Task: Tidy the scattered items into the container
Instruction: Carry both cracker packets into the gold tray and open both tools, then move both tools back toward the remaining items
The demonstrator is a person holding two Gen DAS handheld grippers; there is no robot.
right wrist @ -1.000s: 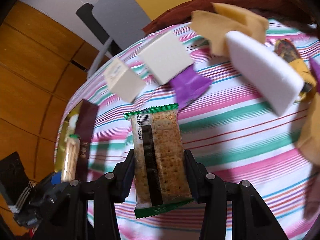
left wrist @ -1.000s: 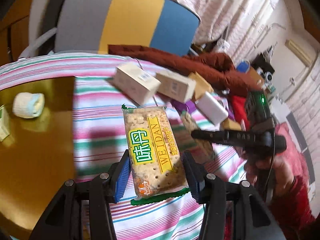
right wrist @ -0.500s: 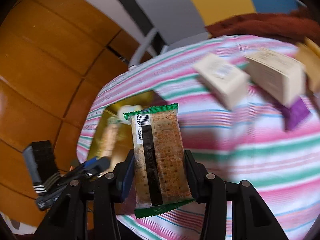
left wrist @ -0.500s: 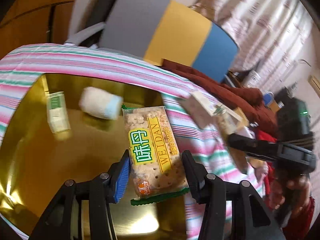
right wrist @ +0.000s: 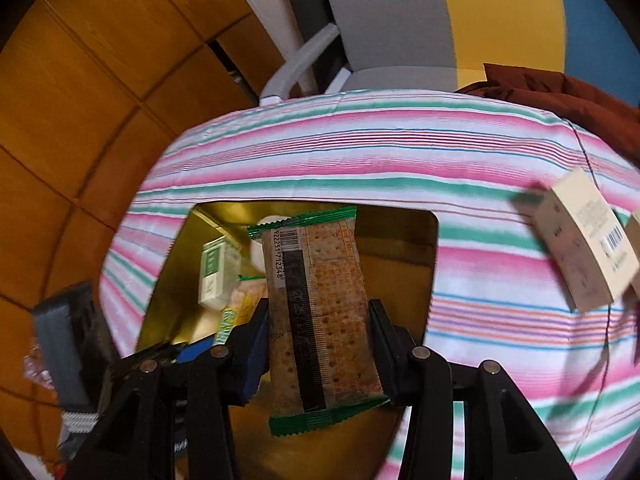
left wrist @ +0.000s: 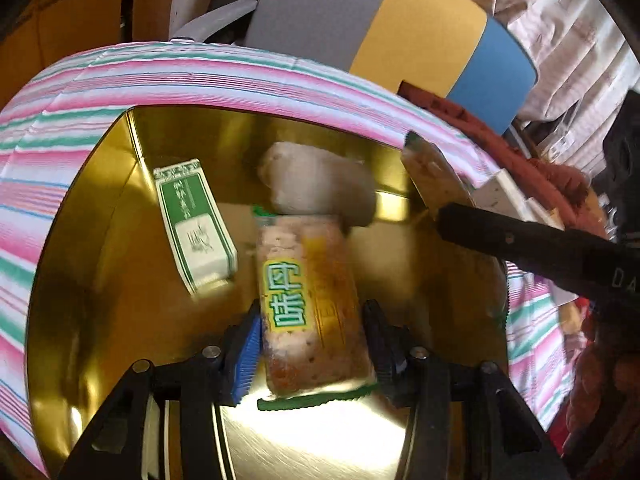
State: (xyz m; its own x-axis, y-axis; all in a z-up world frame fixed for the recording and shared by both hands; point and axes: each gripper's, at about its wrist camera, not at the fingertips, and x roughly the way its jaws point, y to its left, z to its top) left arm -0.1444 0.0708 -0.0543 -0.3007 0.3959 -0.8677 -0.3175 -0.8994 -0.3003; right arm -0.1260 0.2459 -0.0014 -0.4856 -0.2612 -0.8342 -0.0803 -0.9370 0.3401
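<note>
1. The left gripper (left wrist: 312,344) hangs over the gold container (left wrist: 100,240), its fingers (left wrist: 244,360) closing on either side of a cracker packet with a yellow label (left wrist: 308,304); the packet sits lengthwise between them, its green crimped end toward the camera. Motion blur hides whether the far-side pad touches it.
2. The right gripper (right wrist: 318,344) pinches a second cracker packet, barcode side up (right wrist: 320,320), by its long edges, which keeps the flat pack from sagging or slipping.
3. From the right wrist view, that packet hovers above the near edge of the container's opening, beside the left gripper's packet.
4. Already inside the container lie a green-and-white box (left wrist: 196,224) on the left and a pale wrapped roll (left wrist: 316,188) at the far side, so the free floor is toward the near right.
5. A cream box (right wrist: 580,244) lies out on the striped cloth (right wrist: 360,152) covering the worktop, to the right, not yet collected.
</note>
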